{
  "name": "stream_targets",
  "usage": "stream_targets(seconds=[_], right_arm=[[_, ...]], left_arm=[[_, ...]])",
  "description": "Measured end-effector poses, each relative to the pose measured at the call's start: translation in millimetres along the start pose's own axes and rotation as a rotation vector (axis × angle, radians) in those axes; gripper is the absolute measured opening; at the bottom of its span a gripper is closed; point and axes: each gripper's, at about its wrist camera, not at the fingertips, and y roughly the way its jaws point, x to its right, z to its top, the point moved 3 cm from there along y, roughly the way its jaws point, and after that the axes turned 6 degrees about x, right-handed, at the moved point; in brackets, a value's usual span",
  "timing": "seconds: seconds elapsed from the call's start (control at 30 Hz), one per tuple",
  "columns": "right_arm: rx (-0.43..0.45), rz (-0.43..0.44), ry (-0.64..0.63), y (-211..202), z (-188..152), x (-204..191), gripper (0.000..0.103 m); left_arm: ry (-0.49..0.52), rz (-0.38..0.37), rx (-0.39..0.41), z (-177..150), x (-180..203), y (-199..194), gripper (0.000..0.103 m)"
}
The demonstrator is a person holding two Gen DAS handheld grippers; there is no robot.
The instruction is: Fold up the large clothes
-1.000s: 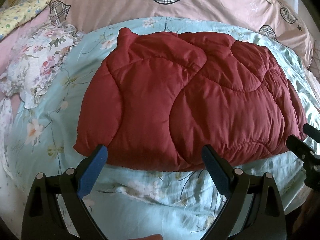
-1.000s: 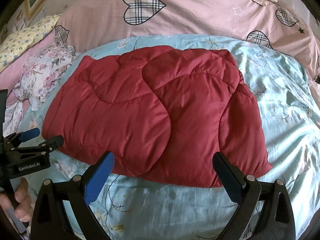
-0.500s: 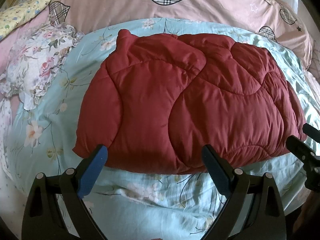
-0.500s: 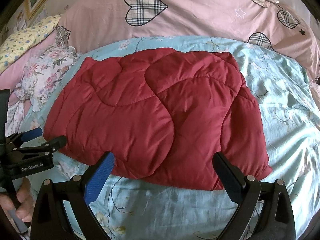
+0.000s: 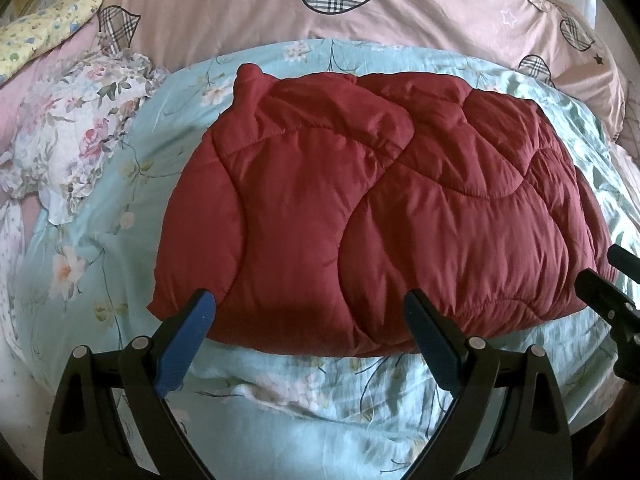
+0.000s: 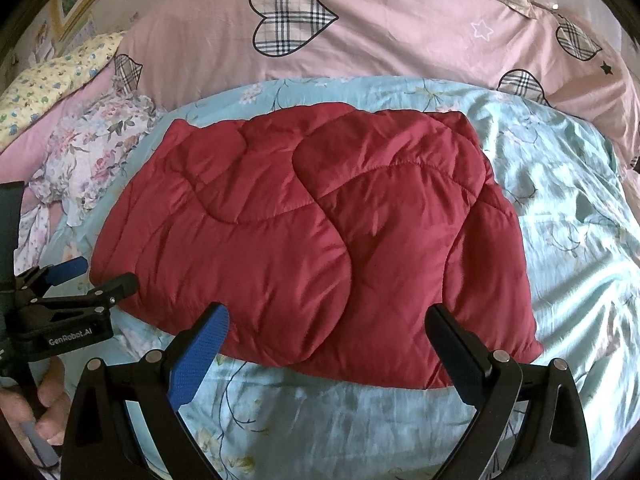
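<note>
- Red quilted jacket [image 5: 380,220] sits folded mid-bed on the floral sheet [image 5: 320,400].
- Left gripper [image 5: 308,328] spread wide, empty, at the jacket's near edge.
- Right gripper [image 6: 328,336] same, holding nothing.

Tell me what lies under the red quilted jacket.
The red quilted jacket lies on a light blue floral sheet, which shows all around it. Whatever sits between the jacket's folded layers, or directly beneath it, is covered.

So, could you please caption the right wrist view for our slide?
Open right gripper poised before a folded red quilted garment on a floral bedsheet.
</note>
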Motion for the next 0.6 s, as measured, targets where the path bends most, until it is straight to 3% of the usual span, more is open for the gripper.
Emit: stream_targets(seconds=[0.6], right_arm=[[0.004,0.008,-0.009,1.1,5.7,-5.1,0.100]], left_arm=[[0.002,0.010,0.022,5.1,0.1,-2.0,0.096]])
